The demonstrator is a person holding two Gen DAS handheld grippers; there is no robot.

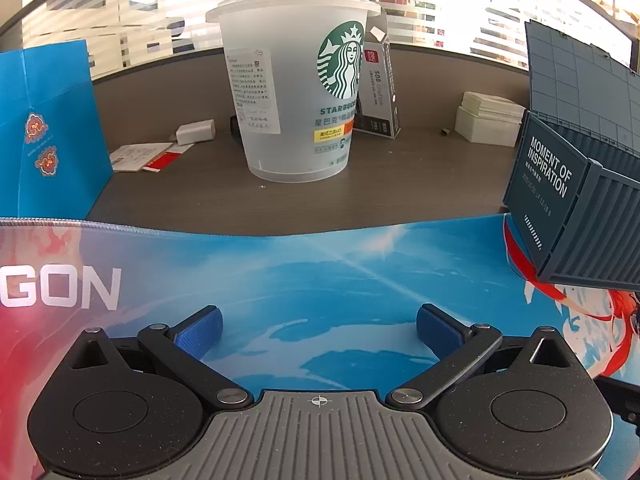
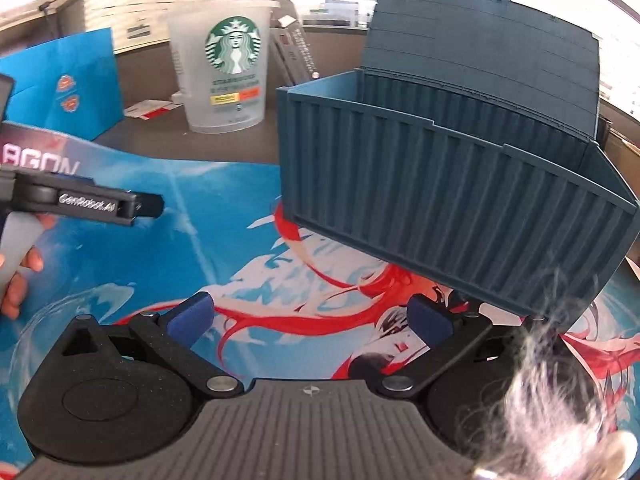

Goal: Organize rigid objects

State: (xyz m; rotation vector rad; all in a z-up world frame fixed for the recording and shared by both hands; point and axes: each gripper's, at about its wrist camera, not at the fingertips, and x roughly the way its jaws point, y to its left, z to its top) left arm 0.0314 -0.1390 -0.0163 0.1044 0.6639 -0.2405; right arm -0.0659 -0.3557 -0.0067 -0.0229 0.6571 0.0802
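The left gripper (image 1: 319, 334) hangs over the mat (image 1: 320, 272) with its jaws wide apart and nothing between the blue pads (image 1: 200, 336). The right gripper (image 2: 310, 322) is just as wide, its jaws empty too, above the red-haired figure printed on the mat.

Only the right wrist view shows the left gripper from outside: its black finger bar pokes in from the left edge, level above the mat, with a hand (image 2: 18, 276) wrapped round the pale grip below it. That view also looks into the box (image 2: 460, 200), a blue container-shaped bin whose lid stands open behind it, and shows a blurred tuft of dark and pale fibres (image 2: 556, 368) at the lower right, too close to make out. The left wrist view alone shows the white lettering on the box's end, a white charger (image 1: 196, 132), a stack of white boxes (image 1: 490, 120) and papers (image 1: 140, 156) on the grey desk (image 1: 280, 200) beyond the mat.

Both grippers tilt downward toward the mat.

The cup (image 1: 298, 92), a frosted plastic one with a green logo, stands upright on the desk straight ahead of the left gripper, well apart from it. The box sits on the mat's far right part, ahead and right of the right gripper, near it but not touching. A blue bag (image 1: 44, 132) stands at the far left, and a dark pen carton (image 1: 380, 92) leans behind the cup.
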